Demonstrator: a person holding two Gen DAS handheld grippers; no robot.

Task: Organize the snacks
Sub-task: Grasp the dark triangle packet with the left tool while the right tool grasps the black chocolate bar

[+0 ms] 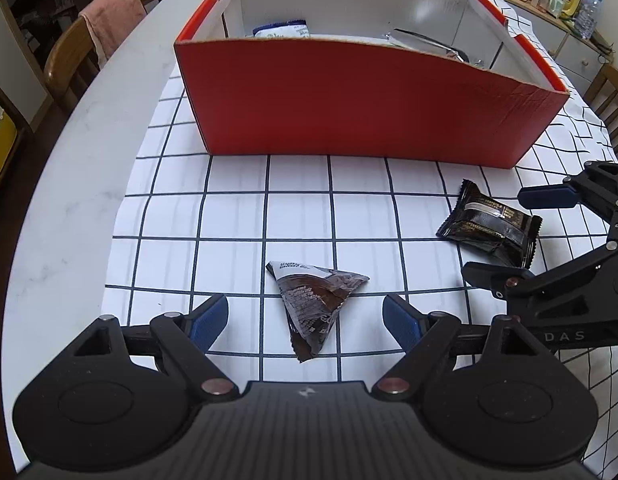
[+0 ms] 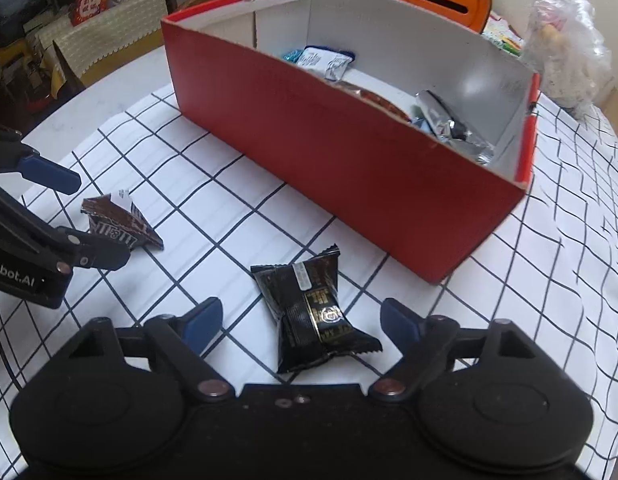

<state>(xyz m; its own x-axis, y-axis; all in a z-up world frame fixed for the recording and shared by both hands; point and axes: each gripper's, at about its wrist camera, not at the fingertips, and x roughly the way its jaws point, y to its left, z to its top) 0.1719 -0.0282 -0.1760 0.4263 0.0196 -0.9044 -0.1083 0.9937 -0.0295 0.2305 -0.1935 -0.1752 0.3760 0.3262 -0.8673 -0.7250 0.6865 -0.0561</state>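
Your right gripper (image 2: 301, 322) hangs with fingers (image 2: 201, 320) spread either side of the black snack packet (image 2: 315, 312), not touching it; the red box (image 2: 329, 152) stands beyond on the desk (image 2: 529, 300).

A lived-in home dining room. A round white table (image 1: 89, 128) wears a grid-checked cloth (image 1: 237, 200), with wooden chairs (image 1: 69, 64) round it, one draped with a pink towel (image 1: 109, 16). Far right, a cluttered sideboard (image 1: 565, 40); far left, a television (image 2: 13, 0).
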